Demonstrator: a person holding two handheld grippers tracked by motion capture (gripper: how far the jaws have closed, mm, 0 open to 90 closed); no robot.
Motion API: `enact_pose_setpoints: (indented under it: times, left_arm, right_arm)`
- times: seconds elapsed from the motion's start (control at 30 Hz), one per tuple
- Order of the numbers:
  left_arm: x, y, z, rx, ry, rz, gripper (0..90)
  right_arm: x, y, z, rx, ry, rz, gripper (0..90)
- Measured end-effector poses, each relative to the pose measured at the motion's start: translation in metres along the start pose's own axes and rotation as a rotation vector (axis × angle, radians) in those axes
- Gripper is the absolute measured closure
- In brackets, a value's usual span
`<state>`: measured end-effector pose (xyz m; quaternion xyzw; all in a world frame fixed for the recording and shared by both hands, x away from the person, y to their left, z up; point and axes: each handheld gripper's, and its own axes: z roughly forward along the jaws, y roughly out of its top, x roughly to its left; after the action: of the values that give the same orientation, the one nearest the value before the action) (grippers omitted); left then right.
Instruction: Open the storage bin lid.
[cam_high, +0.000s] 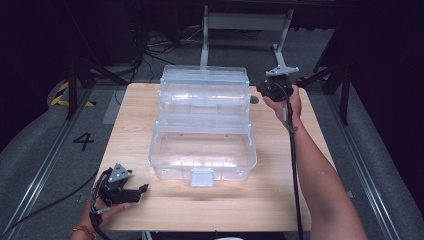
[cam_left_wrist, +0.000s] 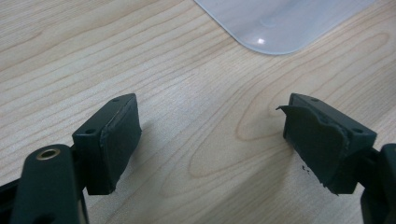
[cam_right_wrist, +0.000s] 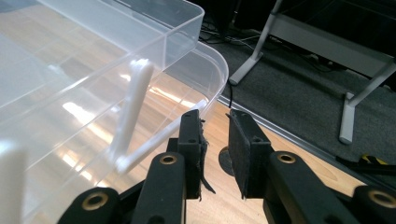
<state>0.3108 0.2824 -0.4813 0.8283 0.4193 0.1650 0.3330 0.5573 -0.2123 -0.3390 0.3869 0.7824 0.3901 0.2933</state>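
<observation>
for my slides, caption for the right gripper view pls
Right gripper, fingers slightly apart and holding nothing, beside the clear box at the table edge.

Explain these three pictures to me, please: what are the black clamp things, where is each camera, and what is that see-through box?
A person sits at a wooden table and holds one hand tool in each hand; each tool has two black jaws that pinch. The high view looks down from above: the left tool rests near the table's front left corner, and the right tool is up beside the far right of the clear plastic box. That box is a tiered organiser, opened out, with a latch at its front. The other two pictures come from small cameras riding on the tools. The left tool has its jaws wide apart over bare wood, holding nothing. The right tool has a narrow gap between its jaws, nothing in it, next to the box's white hinge arm.
</observation>
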Motion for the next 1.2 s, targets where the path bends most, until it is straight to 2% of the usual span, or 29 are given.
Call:
enact_pose_setpoints:
  times: [0.23, 0.43, 0.8, 1.07, 1.2]
  left_arm:
    - [0.0, 0.0, 0.0, -0.002, 0.001, 0.0, 19.4]
    - [0.0, 0.0, 0.0, -0.002, 0.001, 0.0, 19.4]
    - [0.0, 0.0, 0.0, 0.004, 0.002, 0.0, 19.4]
    - [0.0, 0.0, 0.0, 0.0, 0.002, -0.002, 19.4]
    - [0.0, 0.0, 0.0, 0.003, 0.002, -0.001, 19.4]
  right_arm:
    - [0.004, -0.009, -0.015, 0.003, 0.012, -0.046, 73.0]
    - [0.009, -0.02, -0.026, 0.012, 0.05, -0.076, 71.3]
    - [0.019, -0.043, -0.043, 0.013, 0.089, -0.097, 66.7]
    - [0.02, -0.066, -0.053, 0.02, 0.121, -0.082, 64.3]
    - [0.02, -0.072, -0.057, 0.017, 0.116, -0.099, 63.9]
